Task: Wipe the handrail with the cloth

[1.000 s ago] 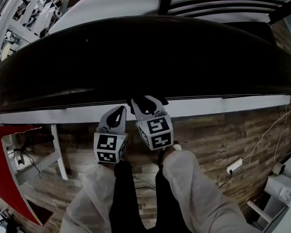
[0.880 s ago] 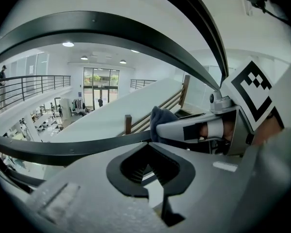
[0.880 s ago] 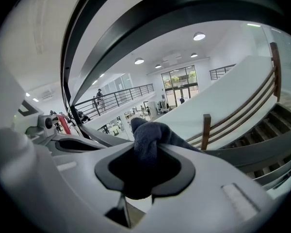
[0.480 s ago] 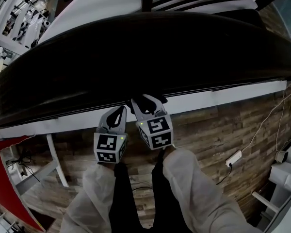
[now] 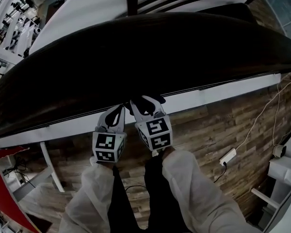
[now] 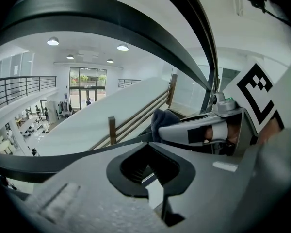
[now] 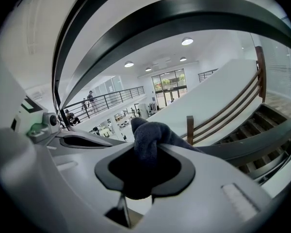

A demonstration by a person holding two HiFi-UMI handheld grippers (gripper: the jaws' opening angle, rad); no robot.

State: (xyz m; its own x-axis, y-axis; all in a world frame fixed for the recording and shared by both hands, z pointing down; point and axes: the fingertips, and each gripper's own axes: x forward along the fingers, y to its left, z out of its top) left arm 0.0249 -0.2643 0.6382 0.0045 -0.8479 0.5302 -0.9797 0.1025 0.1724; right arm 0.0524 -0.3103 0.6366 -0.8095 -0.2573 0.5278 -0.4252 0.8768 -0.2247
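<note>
The handrail [image 5: 150,57] is a broad dark band across the head view, and it arcs overhead as a dark curve [image 7: 184,13] in the right gripper view. My right gripper [image 5: 146,107] sits just under its near edge, shut on a dark blue-grey cloth [image 5: 147,101]. The bunched cloth [image 7: 148,135] is pinched between the right gripper [image 7: 145,166] jaws. My left gripper [image 5: 115,114] is close beside it on the left, its jaws together with nothing in them [image 6: 149,164]. From there the cloth [image 6: 162,120] shows at the right gripper's tip.
A white ledge [image 5: 208,93] runs under the rail above a wood-pattern floor. A power strip with cable [image 5: 228,157] lies at right, a white frame leg [image 5: 48,164] at left. Beyond the rail a staircase with a brown post [image 5: 131,1] drops to a lower hall.
The rail, the post and the floor have slid left in the head view, and the rail looks more tilted. Both grippers keep the same stance under the rail.
</note>
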